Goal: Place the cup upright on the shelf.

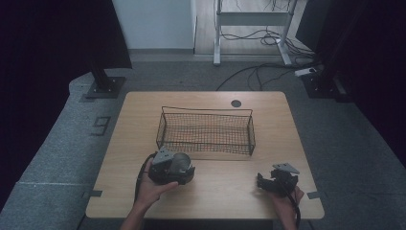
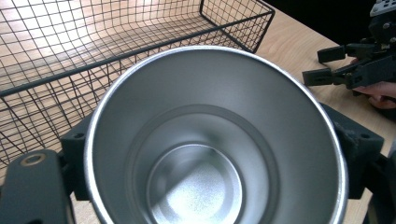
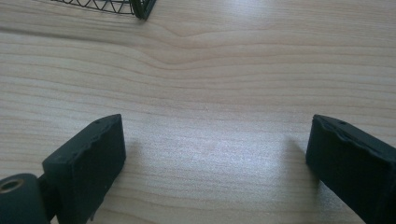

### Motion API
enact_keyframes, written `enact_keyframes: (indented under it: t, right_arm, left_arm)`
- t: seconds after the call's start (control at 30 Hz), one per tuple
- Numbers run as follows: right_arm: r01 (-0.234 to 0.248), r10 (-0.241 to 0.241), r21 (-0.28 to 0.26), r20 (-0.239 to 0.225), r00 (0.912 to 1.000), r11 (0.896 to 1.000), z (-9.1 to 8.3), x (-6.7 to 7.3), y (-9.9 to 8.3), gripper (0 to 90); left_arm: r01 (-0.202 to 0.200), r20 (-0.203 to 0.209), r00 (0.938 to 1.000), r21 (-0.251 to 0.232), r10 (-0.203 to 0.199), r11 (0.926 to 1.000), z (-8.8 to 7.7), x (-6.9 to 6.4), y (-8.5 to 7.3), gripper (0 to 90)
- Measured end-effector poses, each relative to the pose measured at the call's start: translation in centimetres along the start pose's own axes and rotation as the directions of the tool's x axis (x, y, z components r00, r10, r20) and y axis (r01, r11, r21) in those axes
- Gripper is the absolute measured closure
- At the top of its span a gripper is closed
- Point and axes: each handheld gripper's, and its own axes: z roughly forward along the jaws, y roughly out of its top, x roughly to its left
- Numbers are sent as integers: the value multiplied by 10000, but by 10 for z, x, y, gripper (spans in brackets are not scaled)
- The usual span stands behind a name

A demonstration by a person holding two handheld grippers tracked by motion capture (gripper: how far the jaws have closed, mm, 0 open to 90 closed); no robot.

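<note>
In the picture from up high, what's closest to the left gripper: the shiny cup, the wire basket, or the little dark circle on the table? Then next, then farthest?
1. Metal cup: held in the left gripper.
2. Wire basket: just beyond it, mid-table.
3. Dark circle: farthest, by the table's far edge, behind the basket.

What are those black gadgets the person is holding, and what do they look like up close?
They are handheld grippers. The left gripper and right gripper are black, blocky tools, each topped with a grey three-cornered plate and trailing a dark cable. Each ends in two thick black jaws with ridged inner faces. The forearms are bare; no sleeves are visible.
</note>
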Motion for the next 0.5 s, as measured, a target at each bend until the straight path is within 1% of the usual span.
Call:
enact_keyframes:
  t: [0.3, 0.5]
  right_arm:
    - [-9, 9, -13, 8, 10000, 10000, 0, 0, 0, 53]
    - [35, -35, -41, -7, 10000, 10000, 0, 0, 0, 61]
  left_arm:
    - [-27, 128, 9999, -236, 30, 9997, -7, -1, 10, 146]
    - [-103, 20, 9999, -265, 104, 9996, -9, -1, 17, 146]
